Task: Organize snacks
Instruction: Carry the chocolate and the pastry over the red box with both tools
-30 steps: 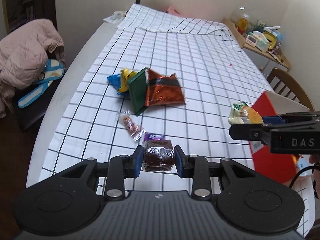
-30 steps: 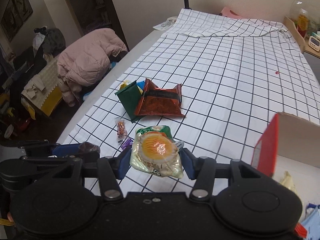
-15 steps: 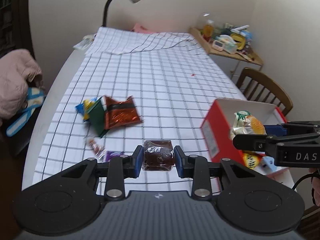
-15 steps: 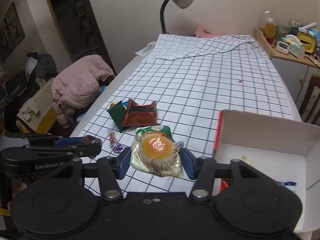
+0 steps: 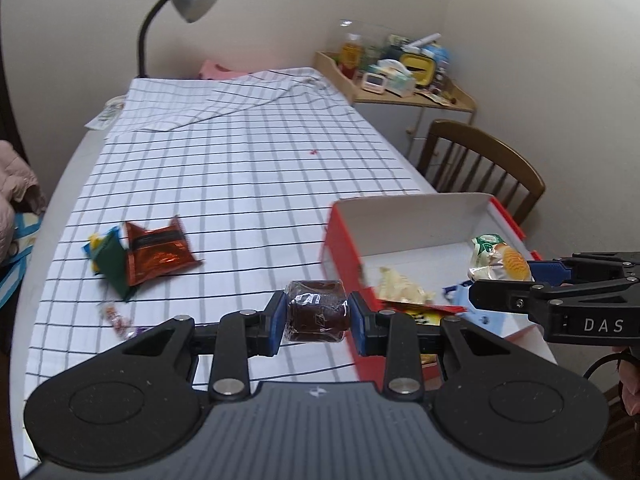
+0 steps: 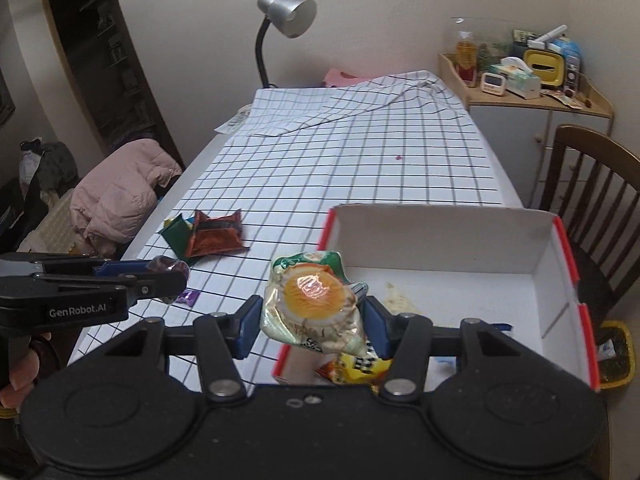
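My left gripper (image 5: 317, 317) is shut on a dark brown wrapped snack (image 5: 317, 312), held above the checked cloth just left of the red-and-white box (image 5: 408, 216). My right gripper (image 6: 310, 320) is shut on a clear bag with an orange round snack (image 6: 312, 300), hanging over the box's (image 6: 440, 236) near left corner. In the left wrist view that bag (image 5: 500, 258) shows over the box's right side. A few packets (image 5: 404, 292) lie inside the box. An orange foil packet (image 5: 158, 254), a green one (image 5: 110, 262) and small candies (image 5: 116, 316) stay on the cloth.
A wooden chair (image 5: 480, 160) stands behind the box at the table's right edge. A desk lamp (image 6: 280, 28) stands at the far end. A cluttered side shelf (image 6: 528, 80) is at back right. A pink jacket (image 6: 120, 196) lies left of the table.
Both grippers have swung right and risen a little, carrying their snacks from over the loose packets to the box. The box now shows fully in both views.
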A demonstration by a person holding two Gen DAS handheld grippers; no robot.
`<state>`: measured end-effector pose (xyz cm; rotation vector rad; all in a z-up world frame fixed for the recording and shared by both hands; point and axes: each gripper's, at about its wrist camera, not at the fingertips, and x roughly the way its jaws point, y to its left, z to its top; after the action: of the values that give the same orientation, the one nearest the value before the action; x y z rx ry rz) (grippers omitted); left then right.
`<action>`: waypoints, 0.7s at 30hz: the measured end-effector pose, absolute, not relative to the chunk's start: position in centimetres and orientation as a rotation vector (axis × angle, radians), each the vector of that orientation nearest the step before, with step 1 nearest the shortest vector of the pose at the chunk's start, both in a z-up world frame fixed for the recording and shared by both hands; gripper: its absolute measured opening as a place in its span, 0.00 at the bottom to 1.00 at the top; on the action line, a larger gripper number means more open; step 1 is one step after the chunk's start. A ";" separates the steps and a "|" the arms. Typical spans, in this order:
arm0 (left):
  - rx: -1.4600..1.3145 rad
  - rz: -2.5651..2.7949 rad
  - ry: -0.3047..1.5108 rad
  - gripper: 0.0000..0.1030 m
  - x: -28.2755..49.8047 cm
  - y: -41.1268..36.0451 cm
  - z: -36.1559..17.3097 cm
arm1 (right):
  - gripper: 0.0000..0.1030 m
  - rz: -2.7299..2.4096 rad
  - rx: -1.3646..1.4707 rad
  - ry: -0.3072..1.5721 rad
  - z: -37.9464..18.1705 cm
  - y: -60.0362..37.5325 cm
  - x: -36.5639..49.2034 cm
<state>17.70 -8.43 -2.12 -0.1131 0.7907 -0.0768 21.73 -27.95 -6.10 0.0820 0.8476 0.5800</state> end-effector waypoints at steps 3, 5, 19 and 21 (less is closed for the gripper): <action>-0.100 -0.098 0.799 0.31 18.5 -10.2 -2.2 | 0.51 0.552 0.091 0.846 -6.4 -30.0 21.8; -0.091 -0.111 0.803 0.31 19.0 -11.2 -2.3 | 0.51 0.532 0.095 0.848 -6.7 -31.3 21.9; -0.023 -0.154 0.874 0.31 24.4 -17.4 -4.8 | 0.51 0.388 0.081 0.914 -10.7 -38.1 24.3; -0.012 -0.164 0.882 0.31 25.3 -18.0 -5.2 | 0.51 0.387 0.086 0.932 -11.4 -38.5 24.9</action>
<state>25.31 -18.02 -5.22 -0.0123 0.8824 -0.1638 24.88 -38.50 -11.41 0.0863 0.9322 0.3867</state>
